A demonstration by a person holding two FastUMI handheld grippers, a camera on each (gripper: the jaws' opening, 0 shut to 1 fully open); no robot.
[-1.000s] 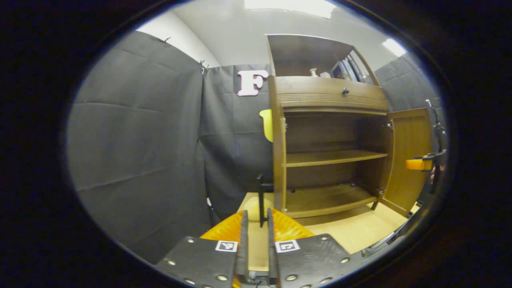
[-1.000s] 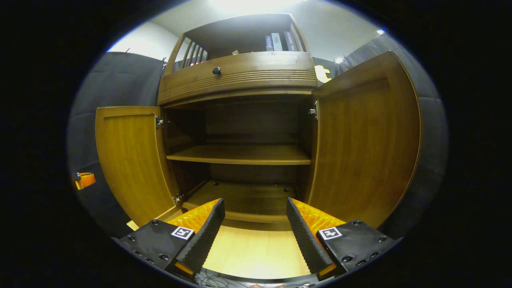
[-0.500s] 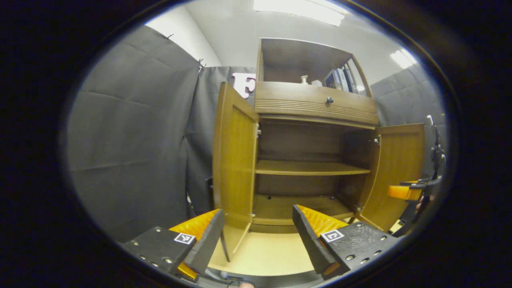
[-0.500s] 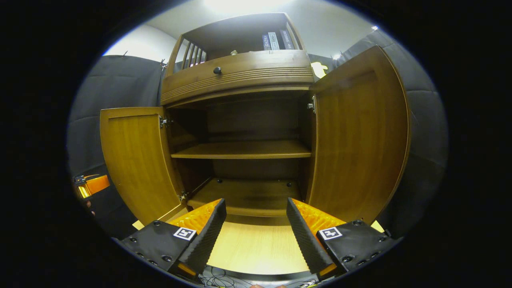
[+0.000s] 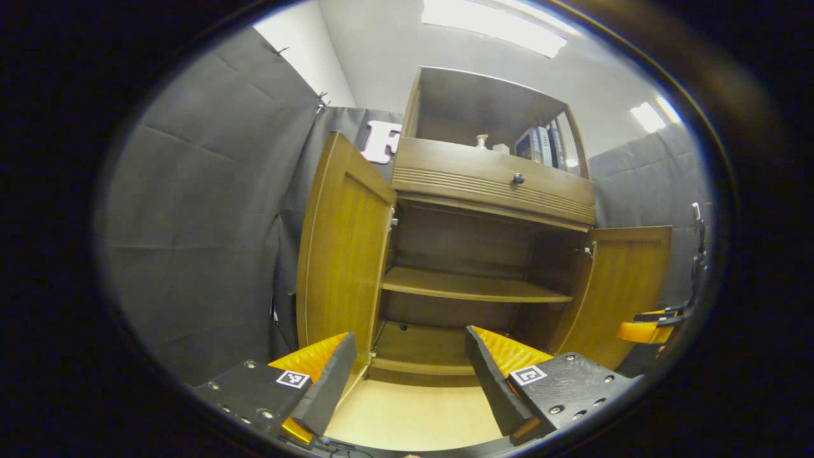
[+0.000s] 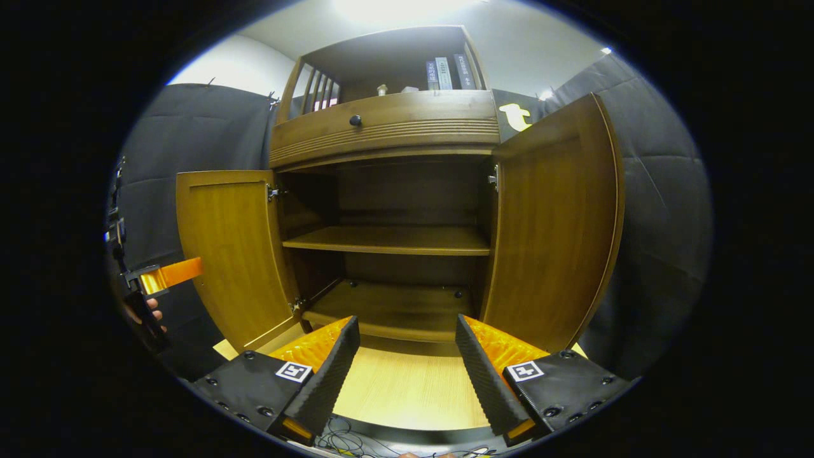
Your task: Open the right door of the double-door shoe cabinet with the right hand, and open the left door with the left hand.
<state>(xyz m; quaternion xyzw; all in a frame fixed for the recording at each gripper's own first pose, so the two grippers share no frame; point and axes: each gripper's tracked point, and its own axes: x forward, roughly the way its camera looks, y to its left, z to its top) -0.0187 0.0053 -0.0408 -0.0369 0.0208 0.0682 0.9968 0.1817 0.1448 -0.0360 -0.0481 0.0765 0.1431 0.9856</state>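
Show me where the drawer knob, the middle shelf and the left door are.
drawer knob (image 6: 355, 120), right gripper view, on the round knob itself.
middle shelf (image 6: 388, 238), right gripper view, on its top board.
left door (image 5: 337, 248), left gripper view, on its inner face.

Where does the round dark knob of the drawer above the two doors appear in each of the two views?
Left gripper view: the drawer knob sits right of centre in the upper half, above the open compartment.
Right gripper view: the drawer knob sits left of centre near the top, on the drawer front.
Shared landmark: the middle shelf lies below the knob in both views.
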